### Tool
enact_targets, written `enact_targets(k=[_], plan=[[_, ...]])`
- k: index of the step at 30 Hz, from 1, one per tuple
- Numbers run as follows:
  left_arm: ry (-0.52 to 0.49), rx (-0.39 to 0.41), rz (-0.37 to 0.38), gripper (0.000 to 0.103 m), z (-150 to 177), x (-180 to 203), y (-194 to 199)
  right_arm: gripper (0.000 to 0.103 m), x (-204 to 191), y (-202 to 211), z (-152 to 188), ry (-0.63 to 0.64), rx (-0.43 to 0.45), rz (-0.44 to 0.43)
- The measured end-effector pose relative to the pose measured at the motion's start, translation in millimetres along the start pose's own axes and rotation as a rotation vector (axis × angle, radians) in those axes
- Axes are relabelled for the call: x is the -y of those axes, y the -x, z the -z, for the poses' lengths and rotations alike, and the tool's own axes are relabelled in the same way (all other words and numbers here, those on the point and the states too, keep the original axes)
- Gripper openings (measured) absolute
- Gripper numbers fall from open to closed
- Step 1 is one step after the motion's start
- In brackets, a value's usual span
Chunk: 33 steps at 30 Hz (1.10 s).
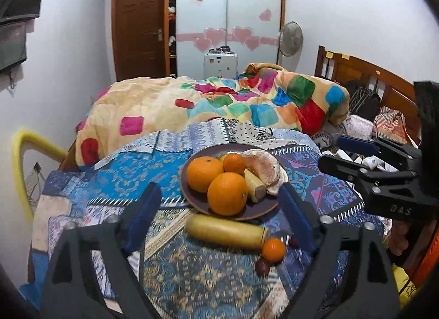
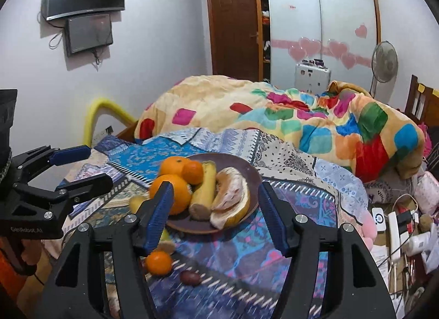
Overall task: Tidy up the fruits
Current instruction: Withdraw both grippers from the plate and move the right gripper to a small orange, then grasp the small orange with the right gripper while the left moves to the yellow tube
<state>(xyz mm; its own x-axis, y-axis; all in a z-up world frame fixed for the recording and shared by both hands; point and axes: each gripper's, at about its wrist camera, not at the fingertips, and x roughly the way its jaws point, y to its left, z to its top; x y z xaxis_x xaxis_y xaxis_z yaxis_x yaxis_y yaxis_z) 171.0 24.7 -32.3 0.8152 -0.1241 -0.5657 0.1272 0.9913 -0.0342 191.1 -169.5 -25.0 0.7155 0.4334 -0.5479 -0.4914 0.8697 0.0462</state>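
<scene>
A dark purple plate (image 1: 192, 197) on the patterned cloth holds two large oranges (image 1: 227, 193), a small orange (image 1: 233, 163), a banana (image 1: 254, 184) and a peeled pomelo piece (image 1: 264, 165). In front of the plate lie a second banana (image 1: 225, 231), a small orange (image 1: 273, 250) and a dark plum (image 1: 262, 266). My left gripper (image 1: 216, 216) is open and empty, above the loose banana. My right gripper (image 2: 216, 217) is open and empty, near the plate's (image 2: 247, 173) front edge, with the small orange (image 2: 158, 263) and plum (image 2: 190, 277) below it.
The cloth-covered surface (image 1: 192, 277) stands against a bed with a colourful blanket (image 1: 219, 102). A yellow chair back (image 1: 24, 154) is at the left. Cables and small devices (image 2: 397, 225) lie on the right. A fan (image 2: 384, 62) and wardrobe stand behind.
</scene>
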Motion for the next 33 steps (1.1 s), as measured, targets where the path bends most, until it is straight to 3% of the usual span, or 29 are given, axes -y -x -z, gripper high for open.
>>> enact_targets(k=[7, 16, 20, 25, 27, 33], plan=[[0.032, -0.025, -0.010, 0.096, 29.4, -8.8, 16.7, 0.066, -17.3, 6.3, 29.2, -0.002, -0.020, -0.038], [0.067, -0.104, -0.026, 0.096, 69.5, -24.6, 3.1, 0.064, -28.9, -28.9, 64.9, -0.014, -0.159, -0.094], [0.069, -0.126, -0.032, 0.096, 81.2, -29.4, -4.2, 0.050, -37.5, -43.1, 69.1, 0.017, -0.204, -0.111], [0.077, -0.152, -0.027, 0.096, 88.7, -35.4, -13.4, 0.042, -46.7, -59.8, 74.1, 0.054, -0.255, -0.133], [0.083, -0.159, -0.026, 0.096, 89.9, -37.5, -16.5, 0.033, -48.9, -63.7, 74.8, 0.062, -0.263, -0.142], [0.092, -0.167, -0.013, 0.096, 84.8, -33.9, -24.4, 0.031, -48.3, -63.4, 74.8, 0.063, -0.263, -0.153]])
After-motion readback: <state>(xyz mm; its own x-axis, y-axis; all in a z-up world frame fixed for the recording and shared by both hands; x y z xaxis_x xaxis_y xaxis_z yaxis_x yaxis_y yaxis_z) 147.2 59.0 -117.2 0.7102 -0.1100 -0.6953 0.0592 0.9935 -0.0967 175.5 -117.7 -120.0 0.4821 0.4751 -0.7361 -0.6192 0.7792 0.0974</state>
